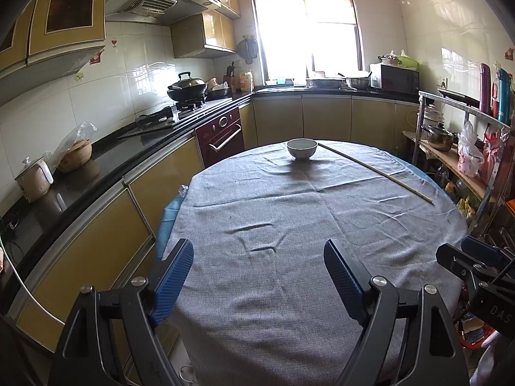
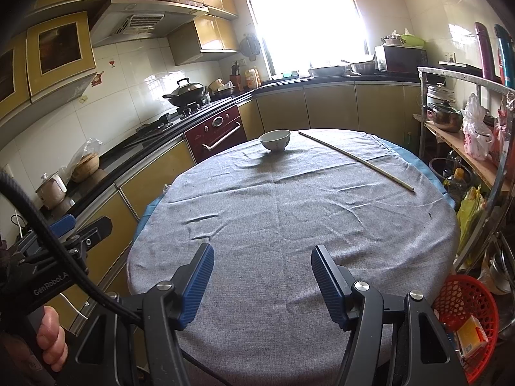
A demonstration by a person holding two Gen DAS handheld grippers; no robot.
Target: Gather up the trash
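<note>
Both our left tongs (image 1: 259, 276) and right tongs (image 2: 262, 281) gape wide, empty, above the grey-clothed round desk (image 2: 289, 225). Trash already fills the red mesh basket (image 2: 463, 292); a thin pale stick (image 2: 357, 157) remains beside the white bowl (image 2: 275, 140).

Round tabletop (image 1: 322, 225) under a wrinkled grey cloth (image 1: 289, 289). White bowl (image 1: 302, 148) upright at the far side, long thin stick (image 1: 373, 171) lying just right of it. Lidded wok (image 1: 187, 89) on the stove (image 1: 190, 106) at left, dark red oven (image 1: 222, 135) below. Microwave (image 1: 394, 78) near the bright window (image 1: 305, 22). Metal shelf (image 1: 463, 148) on the right with a pot (image 1: 439, 136).
</note>
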